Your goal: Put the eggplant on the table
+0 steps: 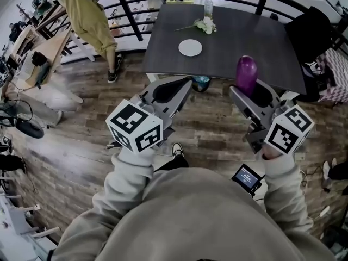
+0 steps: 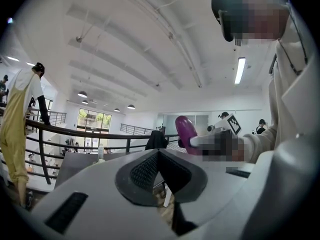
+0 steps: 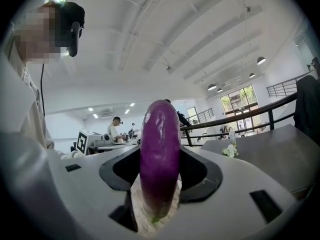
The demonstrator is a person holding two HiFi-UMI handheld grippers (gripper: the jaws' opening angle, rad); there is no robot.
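Note:
A purple eggplant (image 1: 246, 74) stands upright between the jaws of my right gripper (image 1: 246, 89), which is shut on it just in front of the dark table's (image 1: 228, 42) near edge. In the right gripper view the eggplant (image 3: 160, 134) fills the gap of the right gripper (image 3: 160, 159), stem end down, with the table (image 3: 280, 149) beyond at the right. My left gripper (image 1: 185, 84) hovers beside it over the wooden floor, shut and holding nothing. In the left gripper view the left gripper (image 2: 159, 152) has its pads together, and the eggplant (image 2: 186, 131) shows off to the right.
On the table lie a white plate (image 1: 190, 48), a bunch of flowers (image 1: 205, 25) and a bottle (image 1: 209, 5). A black railing (image 1: 130, 15) runs behind it. A person in yellow (image 1: 89, 20) stands at the left. A dark chair (image 1: 310, 31) is at the table's right.

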